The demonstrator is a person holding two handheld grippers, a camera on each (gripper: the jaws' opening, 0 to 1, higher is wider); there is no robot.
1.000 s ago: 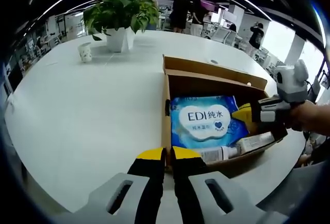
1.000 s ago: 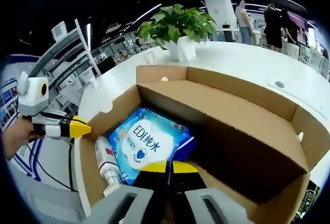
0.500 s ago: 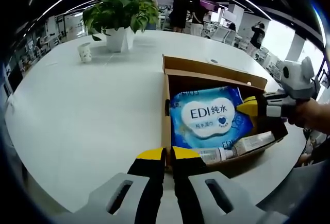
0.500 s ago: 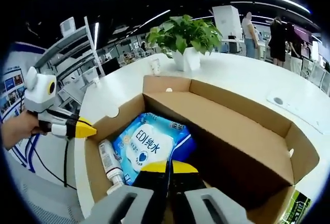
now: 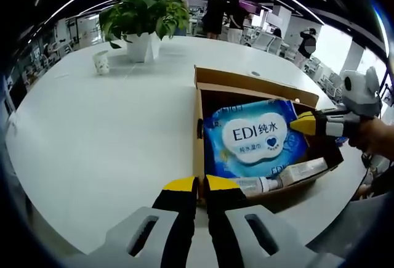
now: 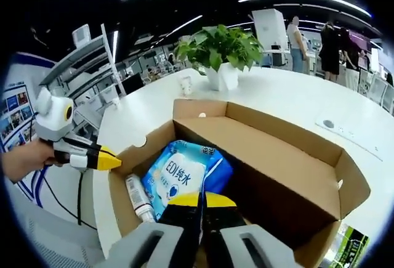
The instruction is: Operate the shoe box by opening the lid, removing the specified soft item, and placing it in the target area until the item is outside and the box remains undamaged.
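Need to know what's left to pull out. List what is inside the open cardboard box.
Inside the brown cardboard box lie a blue soft wipes pack with a white label and a white tube-like bottle alongside it. Whatever lies under the pack is hidden.

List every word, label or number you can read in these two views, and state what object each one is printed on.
"EDI 纯水": on the white label of the blue soft wipes pack inside the open brown cardboard shoe box.
Smaller line and heart mark under it: too small to read.
Print on the white tube-shaped bottle beside the pack: blurred, unreadable.
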